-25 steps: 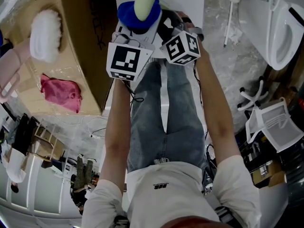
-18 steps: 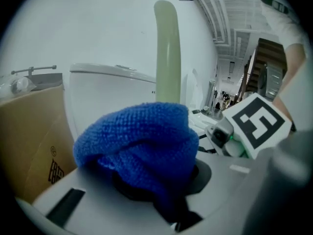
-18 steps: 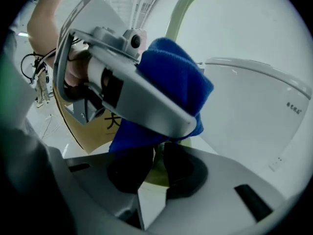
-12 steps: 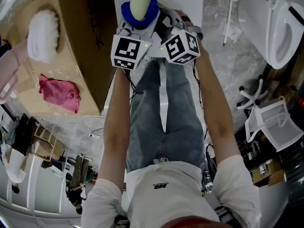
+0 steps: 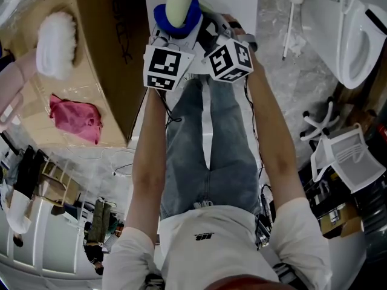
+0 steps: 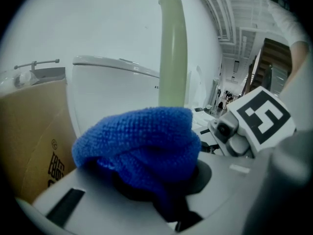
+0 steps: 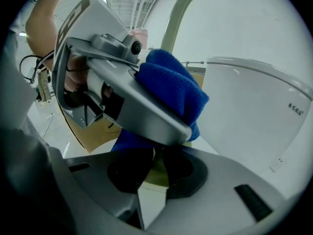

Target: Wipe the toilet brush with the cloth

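Where the open cardboard box (image 5: 109, 59) stands at the far left, a white fluffy brush head (image 5: 55, 44) and a crumpled pink rag (image 5: 75, 118) lie on it, well apart from the work. Next comes the left gripper (image 6: 156, 192), its jaws drawn together on a bunched blue cloth (image 6: 142, 146) that bulges up over them and hides their tips. The cloth presses against the pale green handle of the toilet brush (image 6: 172, 48), which rises from right behind the bundle and curves upward in front of a white wall. From overhead the cloth looks like a blue collar round the foot of that handle, just beyond the two marker cubes. Just beside it, the right gripper (image 7: 156, 168) has its jaws clamped on the lower part of the same handle, a sliver of yellow-green showing between them, directly under the cloth. The two grippers cross closely, the left one's body lying across the right one's view. Over on the right stands a white toilet (image 5: 357, 35), and a white long-handled tool (image 5: 291, 17) lies on the grey floor between it and the person's arm.
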Motion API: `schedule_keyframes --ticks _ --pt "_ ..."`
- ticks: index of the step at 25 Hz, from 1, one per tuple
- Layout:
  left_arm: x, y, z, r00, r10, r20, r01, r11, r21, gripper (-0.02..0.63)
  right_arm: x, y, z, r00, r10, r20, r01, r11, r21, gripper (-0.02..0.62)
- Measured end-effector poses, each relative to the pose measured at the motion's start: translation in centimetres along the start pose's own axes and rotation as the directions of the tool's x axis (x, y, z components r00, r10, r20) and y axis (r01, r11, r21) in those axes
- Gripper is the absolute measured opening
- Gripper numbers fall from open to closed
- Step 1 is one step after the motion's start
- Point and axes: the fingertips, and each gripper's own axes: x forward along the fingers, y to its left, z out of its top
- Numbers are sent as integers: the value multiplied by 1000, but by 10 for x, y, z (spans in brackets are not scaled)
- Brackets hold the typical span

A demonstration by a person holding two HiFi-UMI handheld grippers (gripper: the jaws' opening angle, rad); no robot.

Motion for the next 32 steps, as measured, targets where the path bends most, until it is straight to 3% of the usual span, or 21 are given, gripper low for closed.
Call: schedule_keyframes --ticks 8,21,32 --pt "-22 -5 34 999 -19 37 18 1000 25 83 -1 -1 0 1000 -1 -4 1 1000 -2 66" --pt "-65 -7 120 983 -26 180 24 1000 13 89 0 0 1 1000 2 -12 -2 1000 -1 66" --pt "-93 -7 169 959 26 281 -33 999 21 163 1 0 1 1000 2 -25 -2 1000 7 67"
